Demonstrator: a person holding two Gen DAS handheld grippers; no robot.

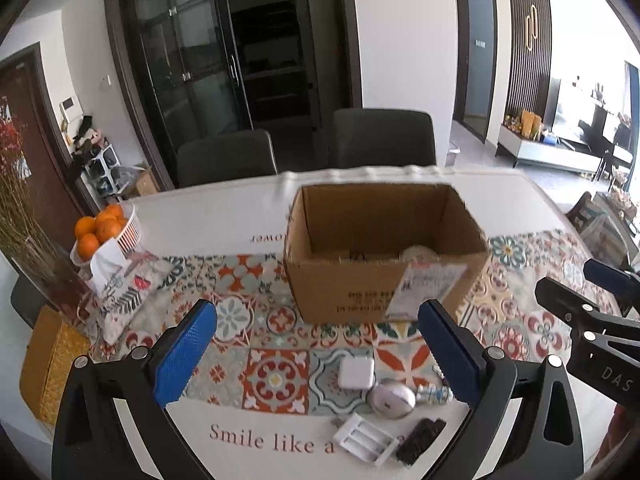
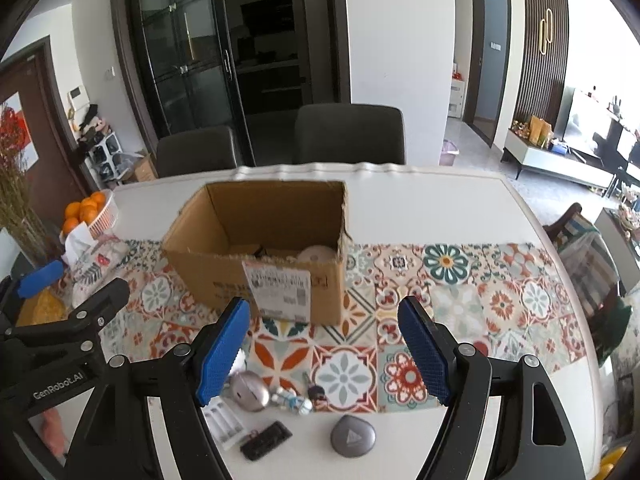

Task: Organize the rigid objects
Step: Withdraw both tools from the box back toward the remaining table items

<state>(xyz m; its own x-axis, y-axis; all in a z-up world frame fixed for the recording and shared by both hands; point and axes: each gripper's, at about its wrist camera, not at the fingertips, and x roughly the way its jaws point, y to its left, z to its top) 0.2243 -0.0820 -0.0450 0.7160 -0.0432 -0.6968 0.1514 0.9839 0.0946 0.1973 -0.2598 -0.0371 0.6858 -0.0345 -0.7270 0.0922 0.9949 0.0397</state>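
- Both claws, left claw and right claw, gape empty, textured blue pads apart.
- Small rigid items, including a grey teardrop-shaped plastic case, lie below on the white tabletop.
- Behind stands an open brown cardboard box.

A brown cardboard box with a white shipping label stands on a table runner patterned in orange, red, teal and cream floral tiles, over a white table. Both the left gripper and the right gripper have textured blue pads on black frames. Near the table's edge lie a white charger block, a silver oval case, a grey teardrop-shaped case and a white battery holder, and oranges fill a white slatted basket.
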